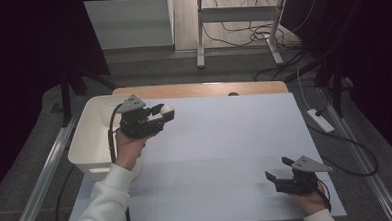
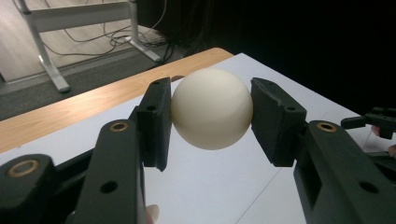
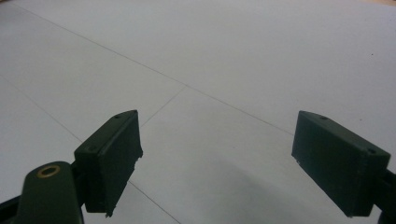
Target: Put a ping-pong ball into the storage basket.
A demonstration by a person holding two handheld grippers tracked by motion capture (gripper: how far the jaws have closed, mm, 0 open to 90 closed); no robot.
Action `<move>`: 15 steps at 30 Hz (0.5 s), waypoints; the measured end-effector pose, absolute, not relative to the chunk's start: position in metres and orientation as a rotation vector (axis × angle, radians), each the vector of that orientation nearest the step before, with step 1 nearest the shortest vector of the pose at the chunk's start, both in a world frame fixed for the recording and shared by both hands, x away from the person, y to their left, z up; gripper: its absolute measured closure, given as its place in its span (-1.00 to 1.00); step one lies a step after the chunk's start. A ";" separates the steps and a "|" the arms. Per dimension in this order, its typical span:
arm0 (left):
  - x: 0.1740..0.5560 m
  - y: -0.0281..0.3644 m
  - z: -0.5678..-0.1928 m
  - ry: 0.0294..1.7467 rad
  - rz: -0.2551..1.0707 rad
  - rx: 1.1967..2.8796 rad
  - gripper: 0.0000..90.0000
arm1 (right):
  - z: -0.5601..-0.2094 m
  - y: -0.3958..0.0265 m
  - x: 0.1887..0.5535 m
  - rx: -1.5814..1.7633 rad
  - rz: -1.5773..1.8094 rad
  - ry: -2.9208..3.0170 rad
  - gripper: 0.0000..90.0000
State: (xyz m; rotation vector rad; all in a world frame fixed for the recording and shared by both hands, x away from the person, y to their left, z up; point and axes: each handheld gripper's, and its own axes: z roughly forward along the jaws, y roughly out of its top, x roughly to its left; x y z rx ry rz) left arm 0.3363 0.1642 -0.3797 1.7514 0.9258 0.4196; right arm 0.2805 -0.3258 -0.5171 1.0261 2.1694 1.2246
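A cream-white ball (image 2: 211,108) sits squeezed between the two black pads of my left gripper (image 2: 211,122), held above the white table surface. From above, that left gripper (image 1: 165,115) hovers at the table's left, by the white bin (image 1: 88,142), with the ball (image 1: 167,111) at its tip pointing right. My right gripper (image 1: 276,171) rests low at the front right of the table, jaws wide apart with nothing between them. In its own view the right gripper (image 3: 215,161) faces bare white table sheet (image 3: 224,70).
The white bin stands off the table's left edge. A wooden strip (image 1: 198,90) runs along the far edge of the table. Beyond it are a metal desk frame (image 1: 240,23) and floor cables. A white power strip (image 1: 320,120) lies on the floor at right.
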 end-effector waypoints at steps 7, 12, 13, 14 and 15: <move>0.335 0.181 -0.379 0.961 0.441 1.738 0.13 | -0.516 -0.326 0.280 1.011 1.239 2.171 -0.66; 0.334 0.192 -0.377 0.984 0.459 1.722 0.13 | -0.516 -0.326 0.280 1.012 1.241 2.170 -0.67; 0.334 0.192 -0.377 0.984 0.459 1.722 0.13 | -0.516 -0.326 0.280 1.012 1.241 2.170 -0.67; 0.334 0.195 -0.377 0.990 0.459 1.720 0.13 | -0.516 -0.325 0.280 1.013 1.241 2.170 -0.67; 0.333 0.196 -0.378 0.996 0.461 1.717 0.13 | -0.516 -0.325 0.280 1.013 1.240 2.170 -0.67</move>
